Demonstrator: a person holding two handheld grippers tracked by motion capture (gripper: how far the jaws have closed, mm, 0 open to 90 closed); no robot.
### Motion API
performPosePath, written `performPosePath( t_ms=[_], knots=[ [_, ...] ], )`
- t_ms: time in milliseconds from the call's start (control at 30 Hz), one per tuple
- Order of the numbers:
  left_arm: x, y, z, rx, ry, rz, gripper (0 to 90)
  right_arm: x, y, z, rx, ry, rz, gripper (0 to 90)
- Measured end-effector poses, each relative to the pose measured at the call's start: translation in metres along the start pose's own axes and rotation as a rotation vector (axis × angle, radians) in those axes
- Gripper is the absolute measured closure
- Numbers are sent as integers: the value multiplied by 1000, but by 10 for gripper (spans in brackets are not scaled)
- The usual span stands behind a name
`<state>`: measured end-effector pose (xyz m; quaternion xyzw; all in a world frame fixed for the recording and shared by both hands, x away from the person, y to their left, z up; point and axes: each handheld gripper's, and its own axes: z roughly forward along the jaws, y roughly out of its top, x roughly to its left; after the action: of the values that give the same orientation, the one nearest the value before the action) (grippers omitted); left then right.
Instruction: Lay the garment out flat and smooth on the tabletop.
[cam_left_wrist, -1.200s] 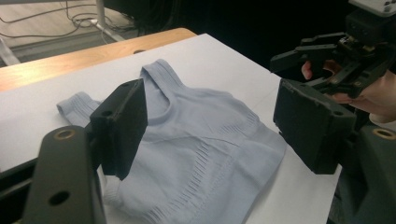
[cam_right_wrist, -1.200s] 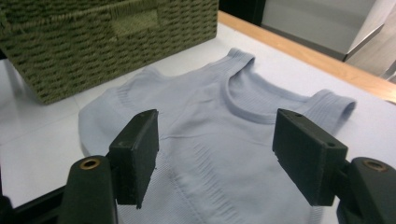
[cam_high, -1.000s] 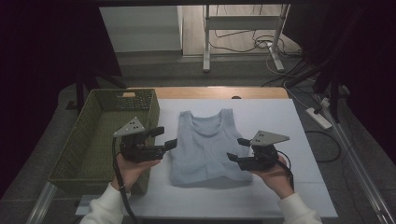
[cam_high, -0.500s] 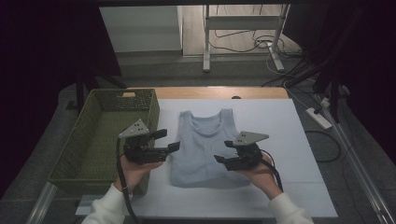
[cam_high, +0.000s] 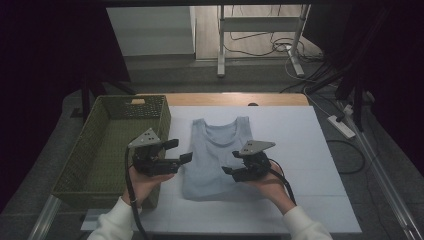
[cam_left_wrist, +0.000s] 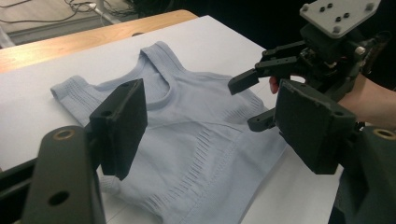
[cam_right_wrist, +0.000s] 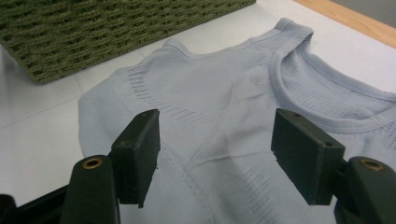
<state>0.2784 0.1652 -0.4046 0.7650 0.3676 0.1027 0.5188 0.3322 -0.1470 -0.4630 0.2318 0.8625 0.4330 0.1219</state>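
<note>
A light blue tank top (cam_high: 215, 145) lies flat on the white table (cam_high: 315, 160), neck toward the far side. My left gripper (cam_high: 179, 150) hovers at the shirt's left edge, jaws open and pointing right. Over the shirt's lower right part my right gripper (cam_high: 231, 162) is also open and points left. In the left gripper view the tank top (cam_left_wrist: 196, 140) spreads between my open left gripper (cam_left_wrist: 215, 126) jaws, with the right gripper (cam_left_wrist: 247, 102) opposite. The right gripper view has the tank top (cam_right_wrist: 219, 93) under the open right gripper (cam_right_wrist: 219, 156). Neither holds anything.
A green woven basket (cam_high: 110, 145) stands on the table's left side, right beside the shirt; the basket (cam_right_wrist: 93, 28) wall is close in the right gripper view. A wooden strip (cam_high: 230, 99) edges the far side. A power strip (cam_high: 340, 125) and cables lie on the floor.
My right gripper has moved left, from beside the shirt's right edge to over its lower right part. The left gripper has shifted slightly toward the shirt. Both stay open.
</note>
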Motion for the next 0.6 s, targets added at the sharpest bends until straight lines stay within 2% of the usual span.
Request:
performPosePath(
  t_ms=[600],
  knots=[
    [-4, 1, 1, 6, -6, 25, 264, 0, -14, 22, 90, -15, 0, 332]
  ],
)
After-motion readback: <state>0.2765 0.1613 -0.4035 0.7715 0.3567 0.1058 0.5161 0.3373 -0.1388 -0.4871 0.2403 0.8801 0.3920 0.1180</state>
